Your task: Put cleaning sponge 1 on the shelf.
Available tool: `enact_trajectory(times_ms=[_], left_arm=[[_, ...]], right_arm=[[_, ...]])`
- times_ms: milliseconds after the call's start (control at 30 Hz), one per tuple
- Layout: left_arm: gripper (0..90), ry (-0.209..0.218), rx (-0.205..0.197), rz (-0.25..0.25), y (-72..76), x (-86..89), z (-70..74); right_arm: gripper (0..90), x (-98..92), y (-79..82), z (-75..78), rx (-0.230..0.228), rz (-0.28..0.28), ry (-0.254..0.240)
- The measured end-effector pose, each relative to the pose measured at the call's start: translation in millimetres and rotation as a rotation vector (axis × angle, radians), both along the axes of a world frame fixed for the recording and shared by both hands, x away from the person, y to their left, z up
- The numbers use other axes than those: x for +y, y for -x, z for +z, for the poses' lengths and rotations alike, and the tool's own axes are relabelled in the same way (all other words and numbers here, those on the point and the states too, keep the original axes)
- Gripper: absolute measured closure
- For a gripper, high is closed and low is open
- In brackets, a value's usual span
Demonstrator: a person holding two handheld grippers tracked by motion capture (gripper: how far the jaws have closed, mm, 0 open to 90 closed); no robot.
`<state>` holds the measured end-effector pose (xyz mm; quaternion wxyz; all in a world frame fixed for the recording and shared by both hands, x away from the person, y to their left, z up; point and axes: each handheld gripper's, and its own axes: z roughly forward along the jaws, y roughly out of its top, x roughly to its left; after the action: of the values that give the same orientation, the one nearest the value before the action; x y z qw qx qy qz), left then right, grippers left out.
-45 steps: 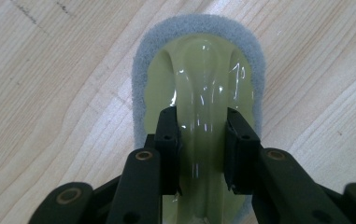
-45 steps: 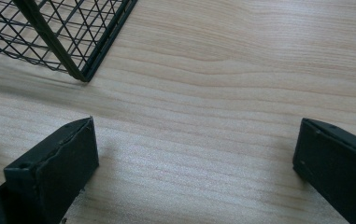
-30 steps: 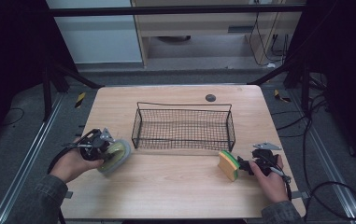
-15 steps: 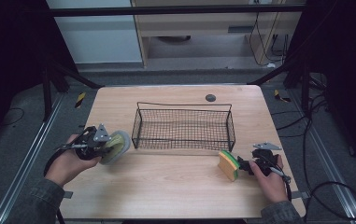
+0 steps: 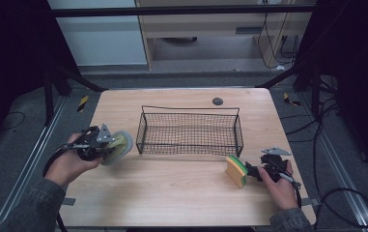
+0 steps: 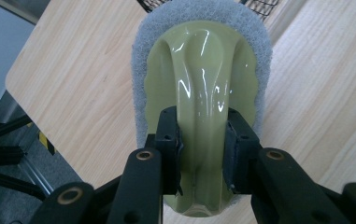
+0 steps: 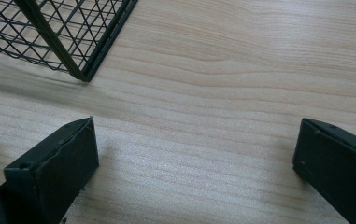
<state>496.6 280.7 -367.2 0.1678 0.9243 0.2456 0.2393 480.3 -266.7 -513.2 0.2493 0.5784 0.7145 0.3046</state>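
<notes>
My left hand-held gripper is clamped on the scrub pad's green handle, carrying it; the wire basket lies just ahead. Next, lift over its rim. My right hand-held gripper stands apart, probably beside the sponge.

Wooden table on grey floor, dark surroundings.

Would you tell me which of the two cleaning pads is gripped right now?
The pale green handled scrubber, clamped by the left gripper; the yellow-green sponge lies free.
</notes>
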Motion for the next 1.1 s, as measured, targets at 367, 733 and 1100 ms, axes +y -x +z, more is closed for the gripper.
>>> enact_trajectory(times_ms=[367, 733, 1100], left_arm=[[70.5, 0.010, -0.045, 0.009, -5.7, -3.3, 16.4], [70.4, -0.002, -0.100, -0.005, -10.7, -11.4, 42.6], [70.4, -0.019, -0.127, -0.041, -21.1, -26.9, 59.1]], right_arm=[[0.4, -0.1, -0.1, 0.0, 0.000, 0.001, 0.000], [0.4, -0.1, -0.1, 0.0, 0.000, 0.001, 0.000], [0.4, -0.1, -0.3, 0.0, 0.001, 0.003, -0.002]])
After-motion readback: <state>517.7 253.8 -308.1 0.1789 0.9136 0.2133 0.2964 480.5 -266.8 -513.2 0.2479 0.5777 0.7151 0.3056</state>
